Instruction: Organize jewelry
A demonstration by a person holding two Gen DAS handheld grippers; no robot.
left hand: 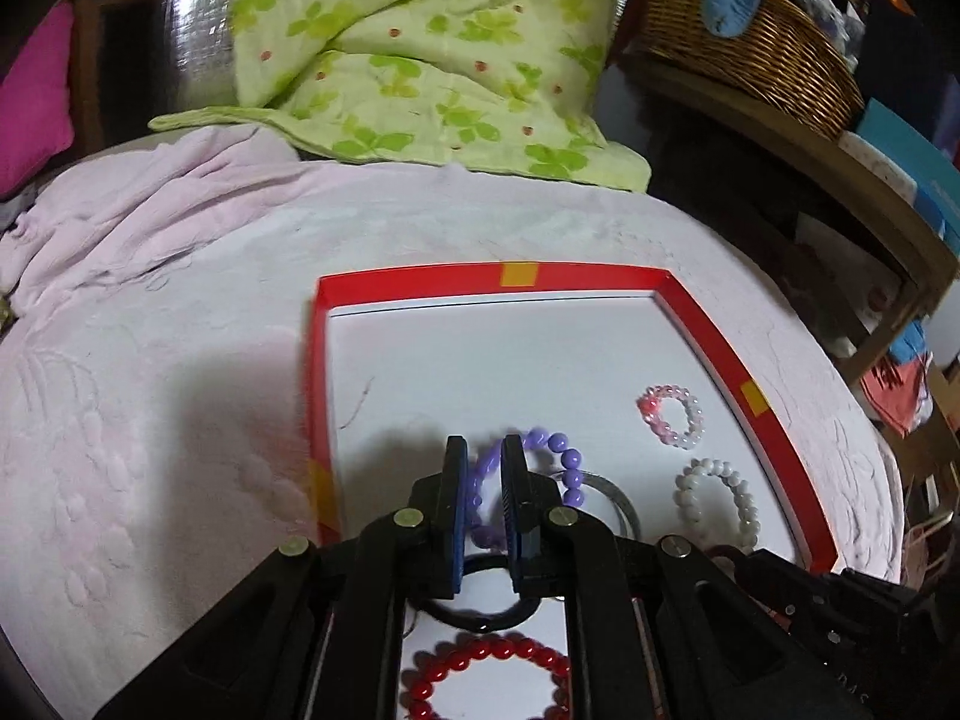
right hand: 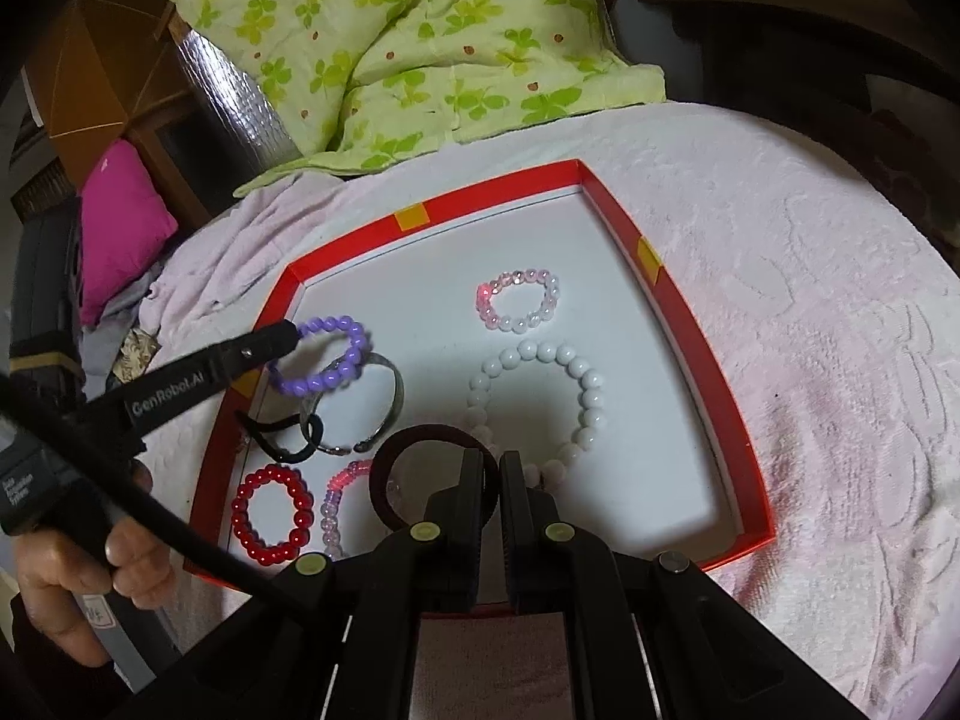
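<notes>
While my left hand-held gripper (left hand: 485,468) clamps the purple bracelet (left hand: 555,456), its glossy beads hang just above the red tray (left hand: 708,336), over a silver bangle (right hand: 387,396). My right hand-held gripper (right hand: 491,474) pinches a dark hair tie (right hand: 408,438); its near arc is hidden. The tray's far half lies bare.

Lighting: soft, moderately dim indoor. Shadows: broad, diffuse on the pink towel (left hand: 150,420) left of the left gripper (left hand: 485,450). Glare: silver foil panel (left hand: 192,24), far left. Distortion: strong fisheye curvature, black vignette corners. Focus: slight edge softness.
</notes>
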